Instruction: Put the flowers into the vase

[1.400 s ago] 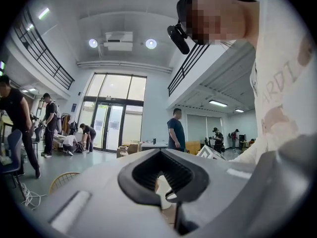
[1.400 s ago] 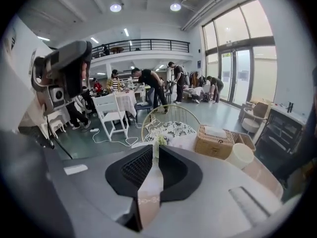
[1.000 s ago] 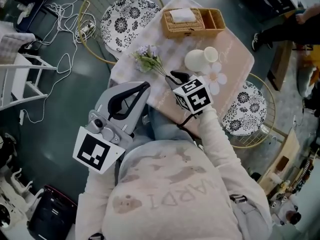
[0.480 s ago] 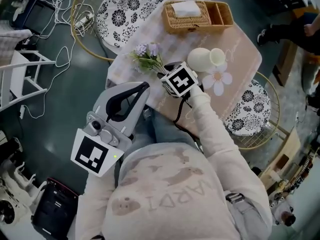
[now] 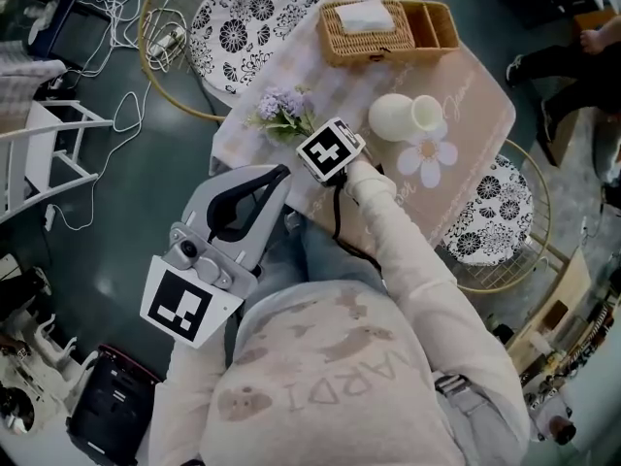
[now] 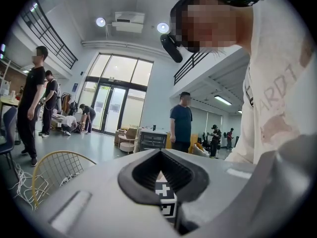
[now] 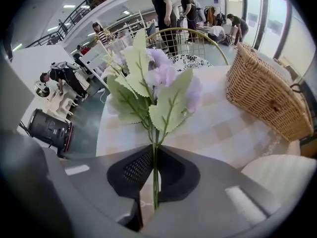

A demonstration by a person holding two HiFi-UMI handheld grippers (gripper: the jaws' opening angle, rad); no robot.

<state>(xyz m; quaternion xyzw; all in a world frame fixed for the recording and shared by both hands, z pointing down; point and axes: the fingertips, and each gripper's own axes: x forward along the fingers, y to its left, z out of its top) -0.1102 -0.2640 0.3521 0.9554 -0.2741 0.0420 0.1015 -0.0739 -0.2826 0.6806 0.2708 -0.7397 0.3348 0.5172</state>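
Stem of flowers (image 7: 148,78) pinched in right gripper (image 7: 154,152); left gripper (image 6: 159,152) fingers together, empty. Aim stem into sideways vase (image 5: 403,117) (mouth faces away).

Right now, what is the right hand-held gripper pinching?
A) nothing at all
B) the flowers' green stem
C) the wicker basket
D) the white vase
B: in the right gripper view, the right hand-held gripper has its jaws closed on the thin green stem of the flowers.
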